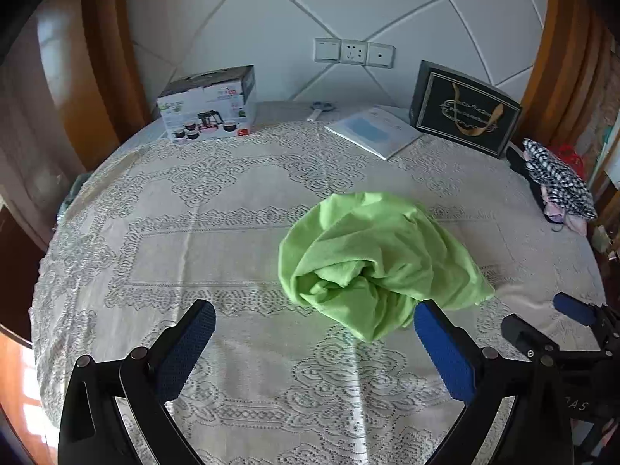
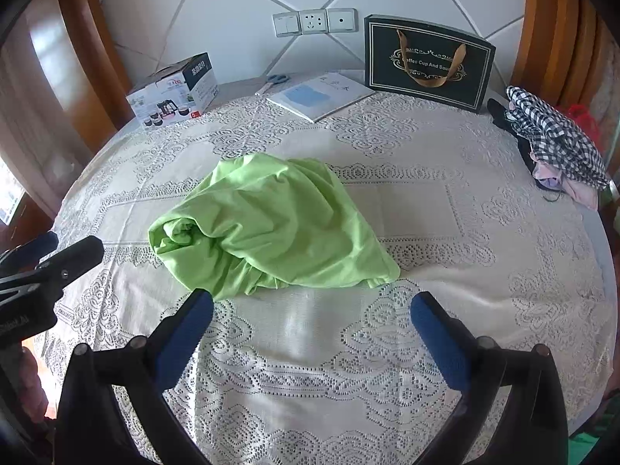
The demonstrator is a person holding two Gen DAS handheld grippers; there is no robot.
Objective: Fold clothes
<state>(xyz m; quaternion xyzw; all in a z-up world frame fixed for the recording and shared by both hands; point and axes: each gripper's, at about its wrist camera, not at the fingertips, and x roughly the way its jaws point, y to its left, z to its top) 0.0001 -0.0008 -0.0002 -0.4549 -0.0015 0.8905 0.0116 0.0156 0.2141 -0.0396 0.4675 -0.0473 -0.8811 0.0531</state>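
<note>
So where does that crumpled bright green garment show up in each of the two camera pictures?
Left wrist view: the crumpled bright green garment lies right of centre on the lace tablecloth, just beyond the open left gripper.
Right wrist view: it lies left of centre, ahead of the open right gripper.
Shared landmark: the black gift bag with gold ribbon handles at the far edge, under the wall sockets.
</note>
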